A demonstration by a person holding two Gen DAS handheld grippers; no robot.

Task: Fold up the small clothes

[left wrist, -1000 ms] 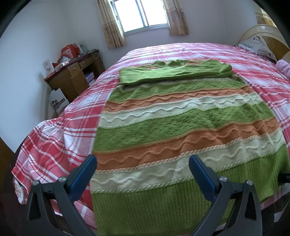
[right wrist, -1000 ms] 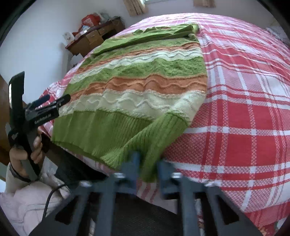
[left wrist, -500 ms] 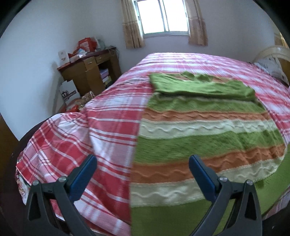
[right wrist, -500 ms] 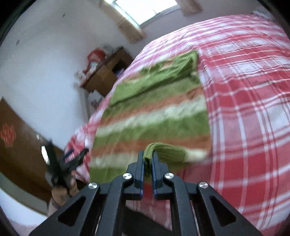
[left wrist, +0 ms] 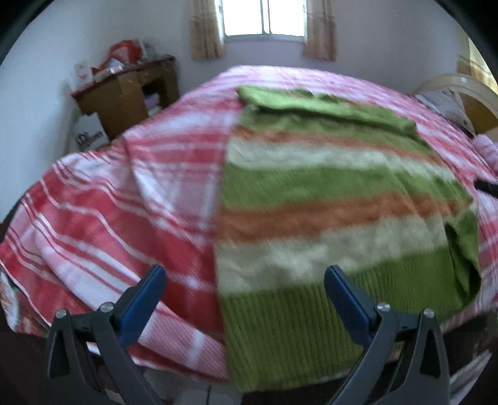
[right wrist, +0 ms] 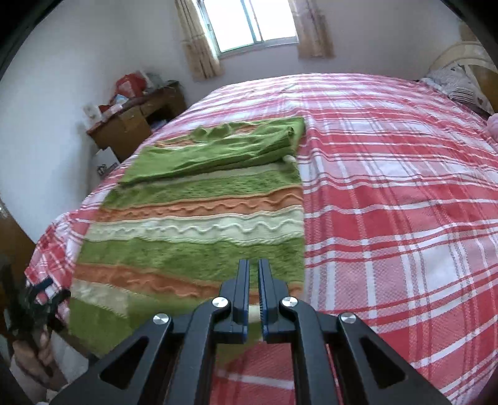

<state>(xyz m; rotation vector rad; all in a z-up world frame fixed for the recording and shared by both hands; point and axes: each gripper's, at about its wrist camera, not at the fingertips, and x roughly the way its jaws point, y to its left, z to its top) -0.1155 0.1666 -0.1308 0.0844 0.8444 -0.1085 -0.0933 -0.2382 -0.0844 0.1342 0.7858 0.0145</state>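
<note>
Right gripper (right wrist: 254, 264) is pinching shut on the striped sweater's (right wrist: 199, 224) near corner, lifting it. Left gripper (left wrist: 242, 280) is hovering wide open, holding nothing, over the hem's left edge. Sweater is lying flat on the red plaid bedspread (right wrist: 389, 202), sleeves folded across the top.

Bed w/ red-white plaid sheet (right wrist: 389, 218). Wooden desk (right wrist: 133, 124) in far left corner by bed, cluttered w/ red bag (right wrist: 130, 81) on top. Window (right wrist: 249, 21) w/ beige curtains (right wrist: 199, 40) on far wall. Pillow (right wrist: 460, 84) far right.
</note>
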